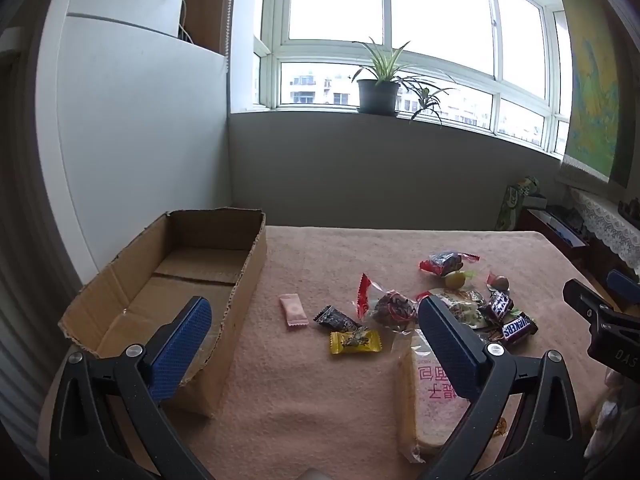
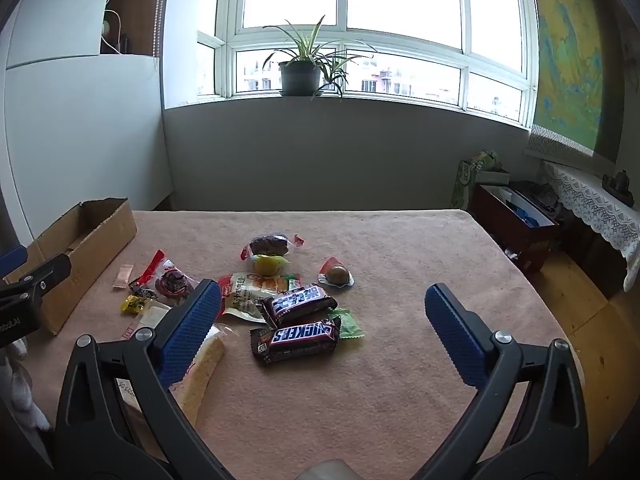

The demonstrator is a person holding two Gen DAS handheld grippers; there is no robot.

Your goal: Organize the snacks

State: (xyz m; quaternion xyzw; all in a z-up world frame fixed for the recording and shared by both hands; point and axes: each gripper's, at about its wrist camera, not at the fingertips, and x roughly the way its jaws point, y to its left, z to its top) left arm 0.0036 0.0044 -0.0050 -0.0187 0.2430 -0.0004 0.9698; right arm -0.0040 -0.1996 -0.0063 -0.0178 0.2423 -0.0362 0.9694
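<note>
Left wrist view: left gripper (image 1: 316, 320) spread wide, holding nothing.
Right gripper (image 2: 324, 308): wide, holding nothing, above the snacks.
Snickers bar (image 2: 298, 336): near edge of snack pile.
Cardboard box (image 1: 248, 276): far left on table (image 1: 320, 400).

Wrapped snacks (image 2: 294, 312) heaped, cardboard box (image 1: 168, 292) empty

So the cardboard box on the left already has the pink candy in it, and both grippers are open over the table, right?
Not quite. The cardboard box holds no snacks yet; the pink candy lies on the table cloth just right of the box, as the left wrist view shows. The rest holds: the left gripper and right gripper are both open over the table.
</note>
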